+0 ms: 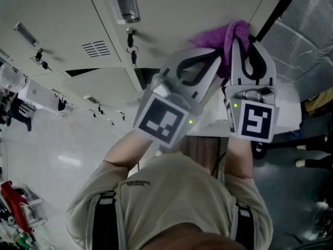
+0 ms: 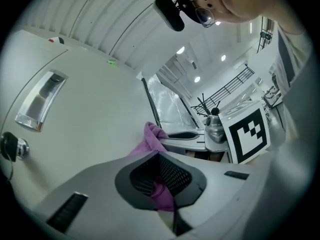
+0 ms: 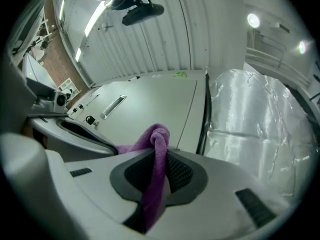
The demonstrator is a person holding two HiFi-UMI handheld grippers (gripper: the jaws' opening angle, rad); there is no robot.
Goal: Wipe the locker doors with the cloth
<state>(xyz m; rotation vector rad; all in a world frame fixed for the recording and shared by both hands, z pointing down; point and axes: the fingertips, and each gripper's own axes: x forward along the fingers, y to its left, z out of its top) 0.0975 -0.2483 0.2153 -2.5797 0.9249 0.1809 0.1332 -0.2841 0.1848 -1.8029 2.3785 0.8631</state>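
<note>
Against the pale-grey metal locker door (image 1: 171, 9), near its right edge, the bunched purple cloth (image 1: 229, 38) is pinched by both left gripper (image 2: 161, 178) and right gripper (image 3: 159, 176), jaws clamped on it. Press it flat and sweep in overlapping strokes.

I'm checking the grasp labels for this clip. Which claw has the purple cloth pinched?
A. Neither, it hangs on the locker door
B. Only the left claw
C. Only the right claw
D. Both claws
D: the purple cloth runs between the shut jaws of the right claw, and the left gripper view shows it pinched in the left claw too.
</note>
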